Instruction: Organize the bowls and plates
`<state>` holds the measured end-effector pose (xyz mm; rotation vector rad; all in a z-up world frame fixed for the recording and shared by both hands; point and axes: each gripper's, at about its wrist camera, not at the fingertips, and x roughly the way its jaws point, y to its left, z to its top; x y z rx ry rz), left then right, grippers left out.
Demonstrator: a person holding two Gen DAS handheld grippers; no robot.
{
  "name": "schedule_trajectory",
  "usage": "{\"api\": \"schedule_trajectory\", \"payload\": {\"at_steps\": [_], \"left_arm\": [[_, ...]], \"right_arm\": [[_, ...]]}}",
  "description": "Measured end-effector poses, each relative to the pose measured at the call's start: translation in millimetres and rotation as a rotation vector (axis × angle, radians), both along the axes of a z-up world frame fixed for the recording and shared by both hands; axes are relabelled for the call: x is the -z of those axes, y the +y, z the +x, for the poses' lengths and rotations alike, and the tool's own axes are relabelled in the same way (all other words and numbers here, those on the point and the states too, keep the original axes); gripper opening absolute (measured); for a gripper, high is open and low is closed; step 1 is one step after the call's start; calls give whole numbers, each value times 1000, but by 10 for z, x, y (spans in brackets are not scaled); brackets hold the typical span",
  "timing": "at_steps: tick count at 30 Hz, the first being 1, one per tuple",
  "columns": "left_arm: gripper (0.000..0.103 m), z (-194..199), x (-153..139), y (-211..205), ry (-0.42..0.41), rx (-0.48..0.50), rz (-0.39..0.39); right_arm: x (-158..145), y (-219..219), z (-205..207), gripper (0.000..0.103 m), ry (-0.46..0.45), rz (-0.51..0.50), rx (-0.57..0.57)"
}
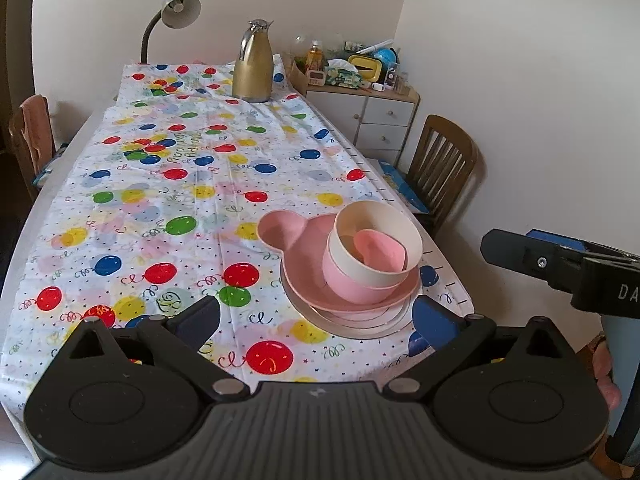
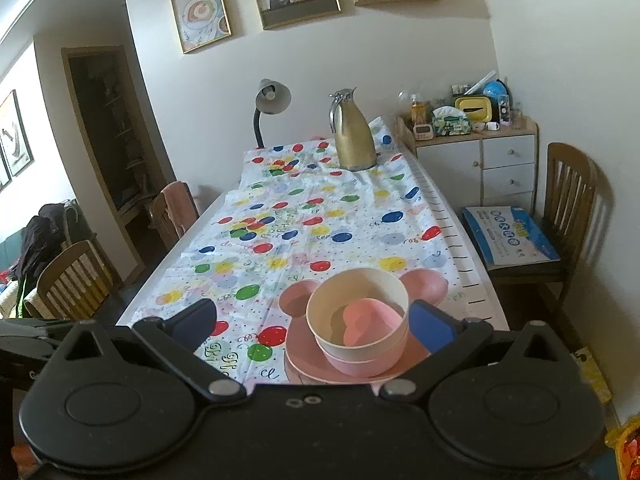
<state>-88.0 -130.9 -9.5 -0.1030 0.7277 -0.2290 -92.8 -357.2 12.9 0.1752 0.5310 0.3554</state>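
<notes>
Right gripper: our jaws apart, empty, nearest the stack.
Cream round plastic bowl: just ahead, nested atop pink plates.
Left gripper: apart, empty.

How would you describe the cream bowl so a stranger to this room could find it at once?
Start at the long table under the balloon-print cloth. At its near right corner sits a stack of plates topped by a pink plate with round ears. The cream bowl nests in a pink bowl there, the only pale, straight-walled dish.

White letters "DA" show on the black right gripper, cut by the frame edge; the tablecloth's writing is illegible.
</notes>
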Motion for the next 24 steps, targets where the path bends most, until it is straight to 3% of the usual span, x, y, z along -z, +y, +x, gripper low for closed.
{"api": "schedule_trajectory", "payload": {"at_steps": [7,24], "left_arm": [[103,-96,-33,10,-15,-8,4],[103,-129,-37,-23,-18,19,-3]], "right_arm": [[6,40,-147,103,-17,-37,29],[6,-25,-201,103,8,-9,72]]}}
